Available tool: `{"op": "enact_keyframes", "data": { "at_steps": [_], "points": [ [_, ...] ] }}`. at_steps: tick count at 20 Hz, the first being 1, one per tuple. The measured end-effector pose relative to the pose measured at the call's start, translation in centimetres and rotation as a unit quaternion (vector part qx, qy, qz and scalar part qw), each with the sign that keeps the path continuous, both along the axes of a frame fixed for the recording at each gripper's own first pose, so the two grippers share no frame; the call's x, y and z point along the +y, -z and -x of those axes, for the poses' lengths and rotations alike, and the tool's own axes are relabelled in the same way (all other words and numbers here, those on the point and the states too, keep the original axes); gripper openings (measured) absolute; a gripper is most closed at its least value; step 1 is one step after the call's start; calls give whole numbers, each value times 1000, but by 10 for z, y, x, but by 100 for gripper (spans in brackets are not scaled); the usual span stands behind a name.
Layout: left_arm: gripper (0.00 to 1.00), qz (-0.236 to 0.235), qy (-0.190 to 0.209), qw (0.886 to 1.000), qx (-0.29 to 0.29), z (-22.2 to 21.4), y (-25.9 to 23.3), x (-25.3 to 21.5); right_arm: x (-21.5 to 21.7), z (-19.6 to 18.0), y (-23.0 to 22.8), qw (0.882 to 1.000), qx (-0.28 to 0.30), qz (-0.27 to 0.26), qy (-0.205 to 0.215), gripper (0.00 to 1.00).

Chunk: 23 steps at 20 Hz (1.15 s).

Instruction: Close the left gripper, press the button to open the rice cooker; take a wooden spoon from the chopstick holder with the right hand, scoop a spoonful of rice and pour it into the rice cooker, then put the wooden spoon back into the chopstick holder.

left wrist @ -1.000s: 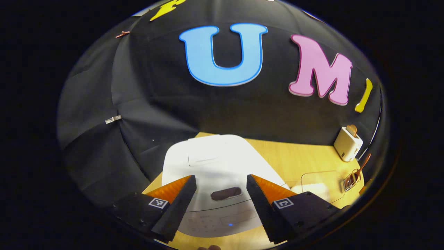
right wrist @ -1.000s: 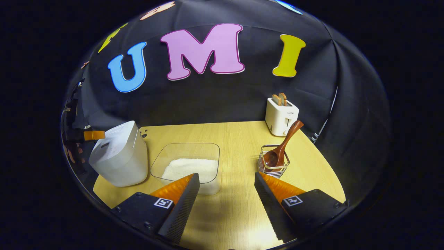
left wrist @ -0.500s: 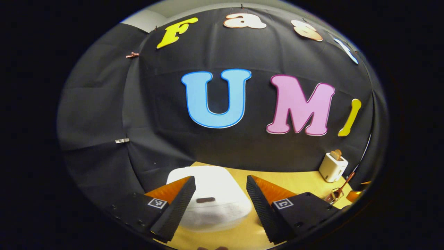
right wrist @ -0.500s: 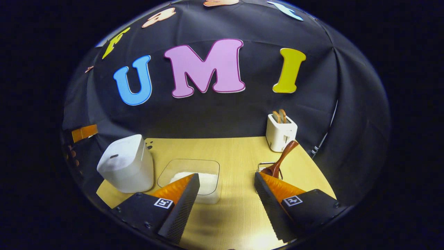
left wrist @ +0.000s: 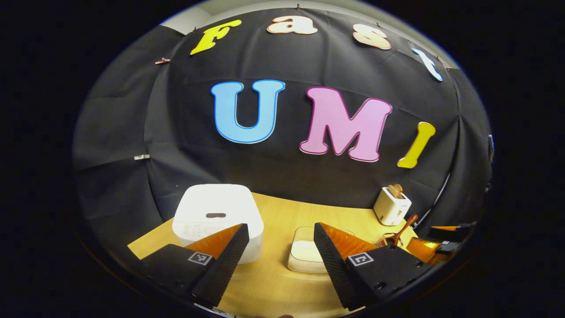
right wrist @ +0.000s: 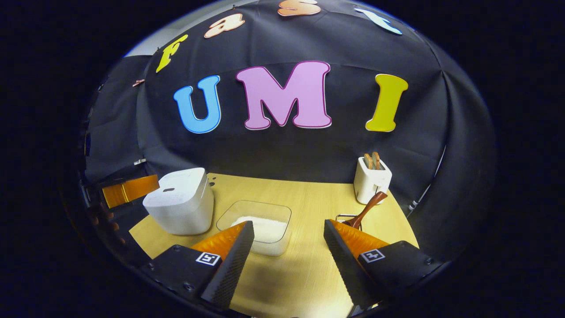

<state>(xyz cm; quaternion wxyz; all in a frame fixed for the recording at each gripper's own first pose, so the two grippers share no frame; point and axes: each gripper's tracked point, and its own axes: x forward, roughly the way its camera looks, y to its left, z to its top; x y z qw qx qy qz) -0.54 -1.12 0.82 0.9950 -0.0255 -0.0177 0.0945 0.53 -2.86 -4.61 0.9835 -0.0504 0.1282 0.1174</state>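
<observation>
In the left gripper view, the left gripper (left wrist: 281, 247) is nearest, its two fingers spread wide apart with nothing between them, held above the pale wooden tabletop (left wrist: 273, 282). Just beyond its left finger sits the white rounded-square rice cooker (left wrist: 216, 216) with its lid down and a dark oval button (left wrist: 216, 215) on top. Past the gap, a little toward its right finger, is the clear plastic square container of white rice (left wrist: 305, 254). Farther off to the right, beyond the right finger, the brown wooden spoon (left wrist: 399, 232) leans in the wire chopstick holder (left wrist: 383, 242), and the right gripper (left wrist: 435, 243) shows at the far right edge. Farthest back on that side stands a cream-white toaster (left wrist: 392, 205) with toast in its slots, against the black cloth wall.

In the right gripper view, the right gripper (right wrist: 289, 254) is likewise released, fingers wide apart and empty over the tabletop (right wrist: 287, 282). Just ahead, by its left finger, lies the rice container (right wrist: 258, 227). Behind its right finger the chopstick holder (right wrist: 342, 217) is mostly hidden, the spoon handle (right wrist: 371, 205) rising from it up and to the right. Farther left sits the closed rice cooker (right wrist: 181, 205), with the left gripper (right wrist: 128, 190) just beyond it at the left edge. The toaster (right wrist: 372, 179) stands at the back right.
</observation>
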Motion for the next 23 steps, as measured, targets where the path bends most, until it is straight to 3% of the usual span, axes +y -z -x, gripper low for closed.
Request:
{"op": "enact_keyframes", "data": {
  "at_steps": [5, 9, 16, 19, 23],
  "points": [
    [95, -21, 41, 999, -13, 18, -2, 13, -1, 13, -10, 997, -29, -13, 69, 99],
    [95, -45, 52, 997, -33, 38, 1, 35, 6, 28, -15, 993, -63, -22, 99, 98],
    [95, -41, 56, 997, -17, 73, 21, 55, 34, 59, -11, 994, -65, -25, 88, 99],
    [95, -33, 60, 997, -30, 77, 8, 60, 43, 59, -33, 995, -81, -3, 64, 99],
    [95, -27, 78, 996, -35, 69, -14, 64, 56, 51, -65, 994, -96, -19, 47, 98]
  ]
}}
